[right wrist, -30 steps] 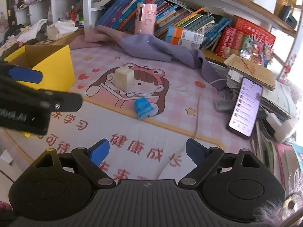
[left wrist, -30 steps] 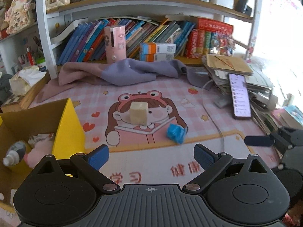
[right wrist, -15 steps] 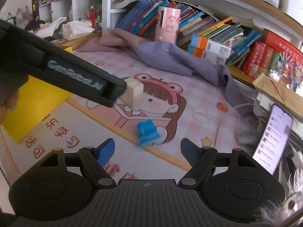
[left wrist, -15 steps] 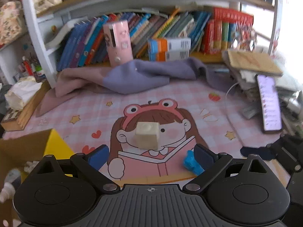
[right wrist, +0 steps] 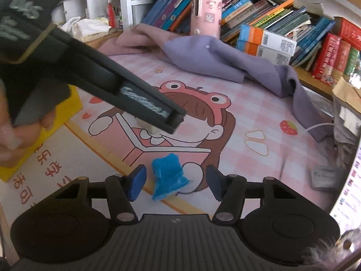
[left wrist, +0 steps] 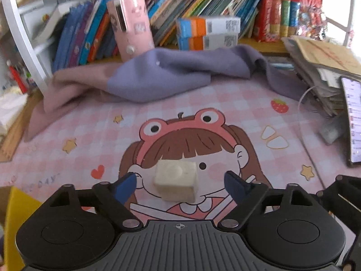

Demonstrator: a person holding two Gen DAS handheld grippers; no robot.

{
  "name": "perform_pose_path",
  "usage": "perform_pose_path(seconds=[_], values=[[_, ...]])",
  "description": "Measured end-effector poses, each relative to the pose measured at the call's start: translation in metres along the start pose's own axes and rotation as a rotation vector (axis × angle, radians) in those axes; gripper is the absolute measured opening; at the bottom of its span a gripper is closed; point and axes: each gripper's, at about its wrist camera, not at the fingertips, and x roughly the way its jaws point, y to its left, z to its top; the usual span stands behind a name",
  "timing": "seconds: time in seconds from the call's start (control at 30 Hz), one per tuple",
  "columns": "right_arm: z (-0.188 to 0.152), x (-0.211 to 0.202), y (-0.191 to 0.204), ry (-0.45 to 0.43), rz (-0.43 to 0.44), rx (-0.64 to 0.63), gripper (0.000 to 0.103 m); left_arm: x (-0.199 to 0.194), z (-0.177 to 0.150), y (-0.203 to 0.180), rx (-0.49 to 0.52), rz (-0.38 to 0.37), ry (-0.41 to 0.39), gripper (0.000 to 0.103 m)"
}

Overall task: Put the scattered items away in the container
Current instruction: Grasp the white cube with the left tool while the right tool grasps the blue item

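A cream cube lies on the pink cartoon mat. My left gripper is open with the cube between its blue fingertips, not touching. A blue crumpled toy lies on the mat; my right gripper is open around it, fingertips either side and apart from it. In the right wrist view the left gripper's arm covers most of the cube. The yellow cardboard box stands at the left; its edge shows in the left wrist view.
A purple and pink cloth lies bunched at the mat's back. A pink cylinder, boxes and books fill the shelf behind. A phone, a white cable and paper stacks sit at the right.
Both grippers moved forward and down. The left now straddles the cream cube, the right straddles the blue toy. Both stay open.
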Motion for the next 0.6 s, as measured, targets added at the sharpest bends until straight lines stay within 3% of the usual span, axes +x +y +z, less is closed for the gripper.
perform_pose_path(seconds=[0.2,0.27,0.33,0.5,0.6], values=[[0.003,0.015,-0.003,0.014,0.032,-0.011,0.05,0.018,0.002,0.003,-0.027,-0.003,0.032,0.074],[0.003,0.019,-0.004,0.02,0.037,-0.013,0.048,0.023,0.002,0.003,-0.025,-0.008,0.051,0.055],[0.003,0.023,-0.005,0.032,0.048,-0.01,0.042,0.027,0.0,0.002,-0.021,-0.004,0.071,0.044],[0.001,0.023,-0.005,0.04,0.063,-0.013,0.028,0.023,0.0,0.006,-0.034,-0.023,0.068,0.037],[0.001,0.019,-0.006,0.022,0.058,-0.002,0.028,0.017,-0.001,0.006,-0.035,-0.029,0.061,0.036]])
